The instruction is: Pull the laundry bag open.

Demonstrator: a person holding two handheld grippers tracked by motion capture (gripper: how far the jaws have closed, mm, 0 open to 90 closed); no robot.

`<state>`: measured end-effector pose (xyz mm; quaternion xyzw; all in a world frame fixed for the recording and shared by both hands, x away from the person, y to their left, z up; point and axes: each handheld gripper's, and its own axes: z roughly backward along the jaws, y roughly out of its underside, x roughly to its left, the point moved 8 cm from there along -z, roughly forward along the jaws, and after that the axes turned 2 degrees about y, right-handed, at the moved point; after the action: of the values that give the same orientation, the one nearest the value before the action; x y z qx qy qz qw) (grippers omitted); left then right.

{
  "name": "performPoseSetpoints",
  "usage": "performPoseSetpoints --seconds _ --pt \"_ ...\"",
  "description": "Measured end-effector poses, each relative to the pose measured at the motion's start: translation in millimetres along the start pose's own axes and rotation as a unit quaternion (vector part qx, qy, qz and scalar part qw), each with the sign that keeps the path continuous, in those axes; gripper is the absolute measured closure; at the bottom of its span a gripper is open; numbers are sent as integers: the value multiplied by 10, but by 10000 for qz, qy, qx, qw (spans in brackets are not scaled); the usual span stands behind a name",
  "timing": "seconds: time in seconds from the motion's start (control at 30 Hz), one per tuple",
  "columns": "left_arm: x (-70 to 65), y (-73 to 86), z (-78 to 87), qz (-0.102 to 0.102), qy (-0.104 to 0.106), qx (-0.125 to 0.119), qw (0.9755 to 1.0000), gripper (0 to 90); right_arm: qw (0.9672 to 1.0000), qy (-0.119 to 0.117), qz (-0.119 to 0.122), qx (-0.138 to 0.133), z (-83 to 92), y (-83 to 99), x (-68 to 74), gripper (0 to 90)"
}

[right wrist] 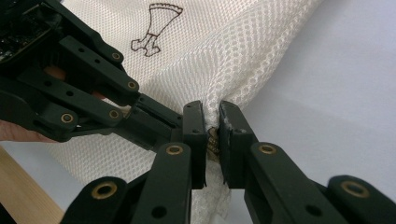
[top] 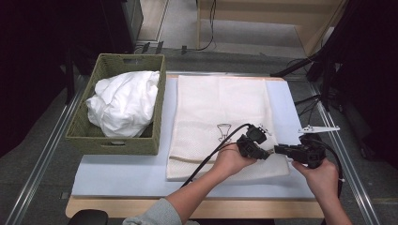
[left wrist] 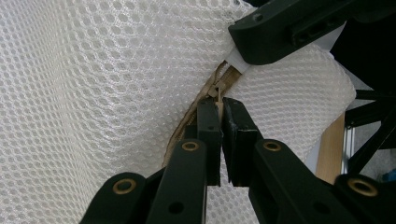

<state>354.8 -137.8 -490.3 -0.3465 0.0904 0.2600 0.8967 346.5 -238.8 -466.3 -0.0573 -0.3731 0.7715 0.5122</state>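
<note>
A white mesh bag (top: 220, 117) lies flat on a pale blue mat (top: 126, 173). Both grippers meet at its near right corner. My left gripper (top: 267, 153) is shut on the small zipper pull (left wrist: 218, 91), pinched between its pads (left wrist: 221, 105) at the end of the tan zipper. My right gripper (top: 278, 150) comes in from the right and is shut on the mesh edge (right wrist: 224, 51) beside the zipper (right wrist: 213, 140), its tips (right wrist: 212, 109) bunching the fabric upward. The left gripper's linkage (right wrist: 93, 88) crosses just to the left of it.
A woven green basket (top: 112, 140) holding crumpled white cloth (top: 124, 101) stands at the left of the mat. The wooden table edge (top: 234, 208) runs along the front. Black stands and cables sit beyond the table at the right.
</note>
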Motion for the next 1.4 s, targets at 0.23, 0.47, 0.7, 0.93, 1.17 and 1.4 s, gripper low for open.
performPoseSetpoints --seconds 0.23,0.47,0.7,0.93,1.17,1.4 --pt "12 30 38 75 135 -82 9998 876 10000 18 21 3 8 -3 -15 841" --pt "22 50 76 48 127 -111 9998 878 10000 -24 43 7 20 -4 -9 844" --pt "43 72 101 135 102 -57 9998 883 9999 30 146 -5 29 -20 1 854" --pt "214 218 218 280 -52 -1 9996 883 9998 127 96 -109 62 -26 -56 857" --pt "181 253 268 250 19 -94 9996 880 9998 93 23 -186 47 -29 -86 855" --pt "163 268 287 223 60 -109 9997 879 9999 46 -22 -136 35 7 -95 853"
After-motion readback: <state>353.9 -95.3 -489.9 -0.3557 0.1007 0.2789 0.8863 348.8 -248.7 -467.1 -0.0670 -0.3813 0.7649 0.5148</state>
